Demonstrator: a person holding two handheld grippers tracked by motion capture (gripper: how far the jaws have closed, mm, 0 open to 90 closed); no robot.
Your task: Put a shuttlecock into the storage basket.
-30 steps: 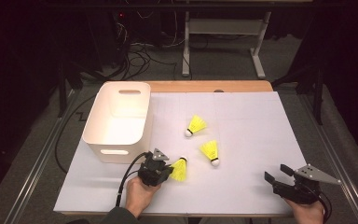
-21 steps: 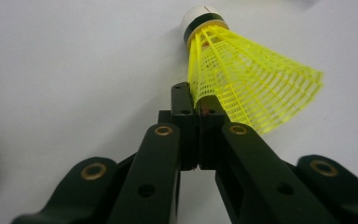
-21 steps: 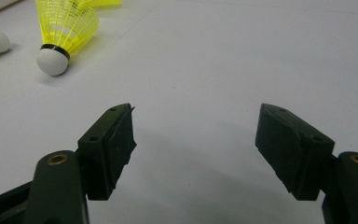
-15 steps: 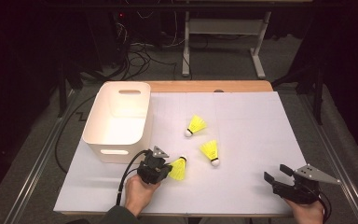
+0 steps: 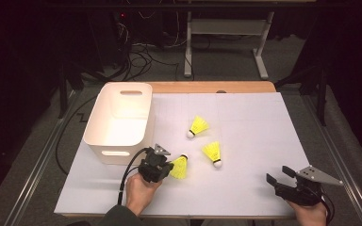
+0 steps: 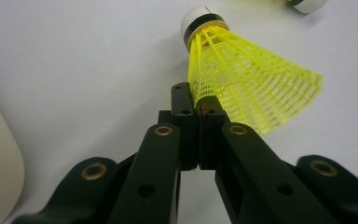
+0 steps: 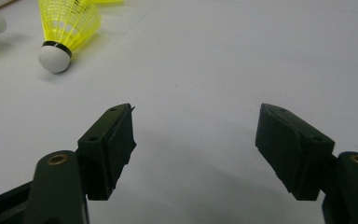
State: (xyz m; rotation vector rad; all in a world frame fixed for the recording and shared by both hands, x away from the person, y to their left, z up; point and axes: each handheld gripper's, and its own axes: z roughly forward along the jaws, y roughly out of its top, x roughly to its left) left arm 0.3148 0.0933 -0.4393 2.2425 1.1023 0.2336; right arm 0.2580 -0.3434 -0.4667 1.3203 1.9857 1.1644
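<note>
Nothing here can be read: no words, labels, brand marks, numbers or signs stand on anything in sight.

Bin (image 5: 118,122) sitting at surface (image 5: 264,141) left; three shuttlecocks lying right of it, nearest one (image 5: 180,166) sitting in left claw (image 5: 166,170); right claw (image 5: 278,178) resting far right.
</note>
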